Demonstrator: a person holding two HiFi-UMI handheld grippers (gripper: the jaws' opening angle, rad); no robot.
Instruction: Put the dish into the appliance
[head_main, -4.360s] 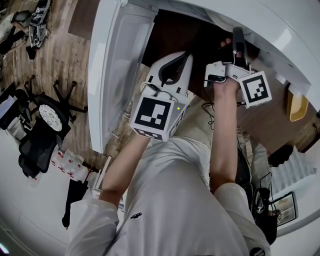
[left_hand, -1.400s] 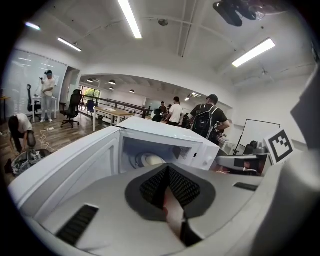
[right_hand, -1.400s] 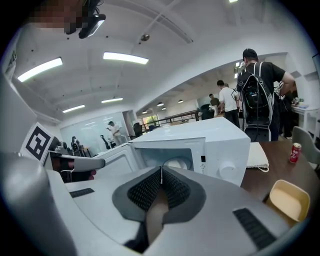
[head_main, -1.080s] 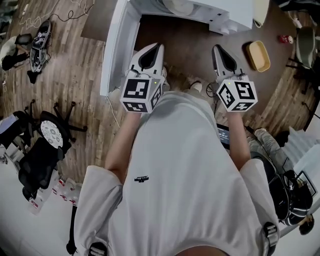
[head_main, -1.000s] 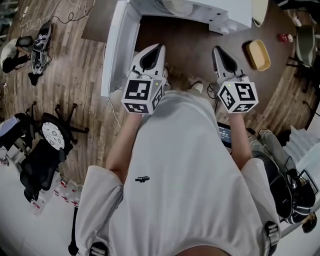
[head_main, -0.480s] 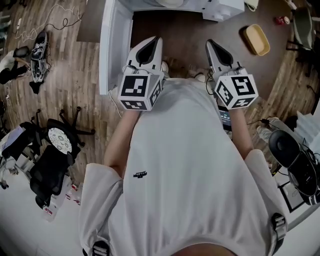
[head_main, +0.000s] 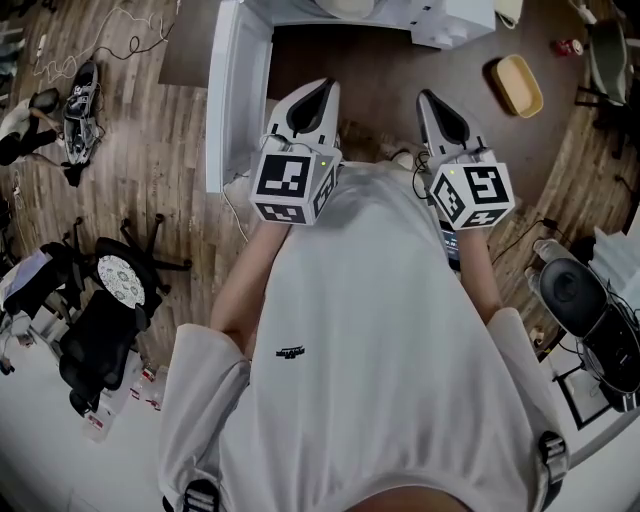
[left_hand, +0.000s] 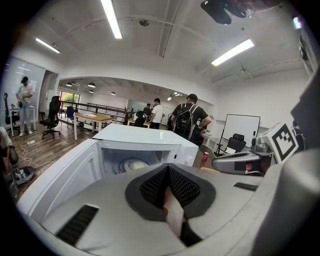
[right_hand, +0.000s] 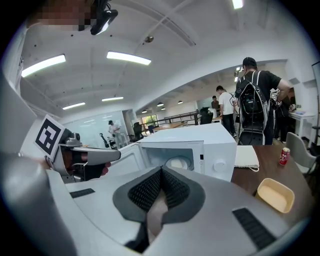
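Note:
The white microwave (head_main: 400, 15) stands on the brown table with its door (head_main: 235, 90) swung open to the left. Inside it rests a white dish (left_hand: 131, 165), also seen through the opening as a pale round dish (right_hand: 177, 163). My left gripper (head_main: 322, 90) and right gripper (head_main: 430, 100) are held side by side close to the person's chest, short of the microwave. Both are shut with nothing between the pads. In the gripper views the left gripper (left_hand: 168, 167) and right gripper (right_hand: 161, 171) point at the open cavity.
A yellow tray (head_main: 520, 85) lies on the table right of the microwave, with a red can (right_hand: 284, 156) and a white cloth (right_hand: 246, 157) beyond it. An office chair (head_main: 100, 300) stands on the wood floor at the left. People stand in the background.
Several seconds ago the right gripper reached into the microwave; both grippers have since drawn back to the chest. Over the last second they barely shifted.

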